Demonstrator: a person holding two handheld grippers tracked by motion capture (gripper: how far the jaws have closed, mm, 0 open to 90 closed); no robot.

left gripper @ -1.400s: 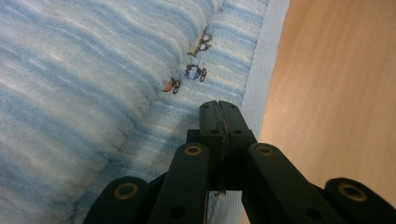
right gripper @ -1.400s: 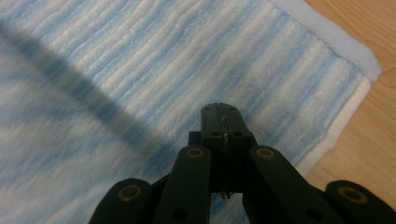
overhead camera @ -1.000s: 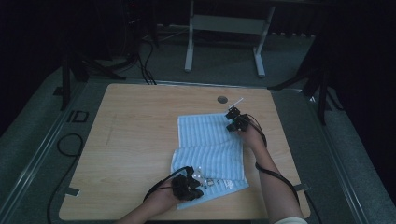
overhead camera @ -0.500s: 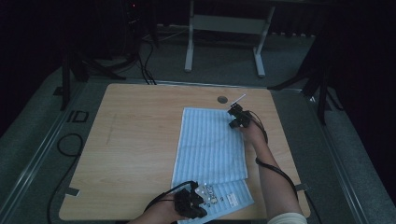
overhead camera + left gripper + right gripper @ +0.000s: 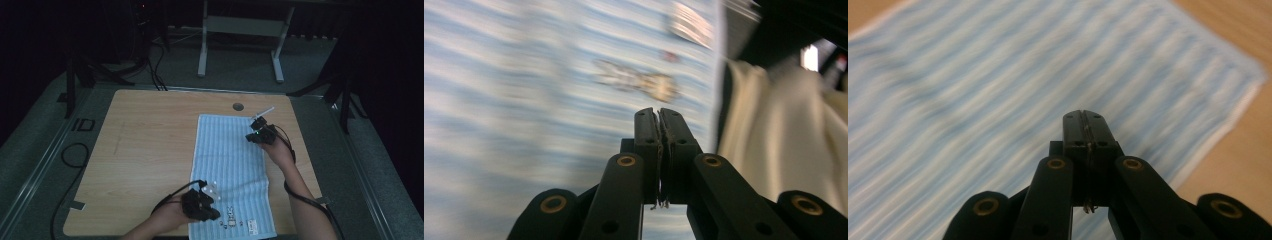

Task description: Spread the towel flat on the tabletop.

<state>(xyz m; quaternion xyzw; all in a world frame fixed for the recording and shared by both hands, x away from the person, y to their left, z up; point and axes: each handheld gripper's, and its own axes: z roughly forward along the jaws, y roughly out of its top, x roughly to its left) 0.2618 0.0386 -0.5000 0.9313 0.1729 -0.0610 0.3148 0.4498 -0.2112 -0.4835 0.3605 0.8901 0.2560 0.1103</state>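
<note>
1. Found striped blue towel (image 5: 231, 170) spread flat and lengthwise on the right half of the wooden table (image 5: 150, 150), near end reaching the table's front edge; printed figure and label (image 5: 247, 229) lying at that near end, face up. Judged laid out this way to be smoothed or readied for folding.
2. Noted left gripper (image 5: 214, 190) over the towel's near left edge, jaws pressed together with nothing between them (image 5: 659, 117); no cloth pinched.
3. Noted right gripper (image 5: 256, 131) at the far right edge of the towel, jaws likewise clenched on nothing (image 5: 1083, 120), striped cloth lying below and apart from them.
4. Judged placement at opposite corners suited to stretching the cloth along its length; with both claws clear of the fabric, towel taken as resting free.
5. Observed a round hole (image 5: 238, 106) in the tabletop beyond the towel, untouched.
</note>
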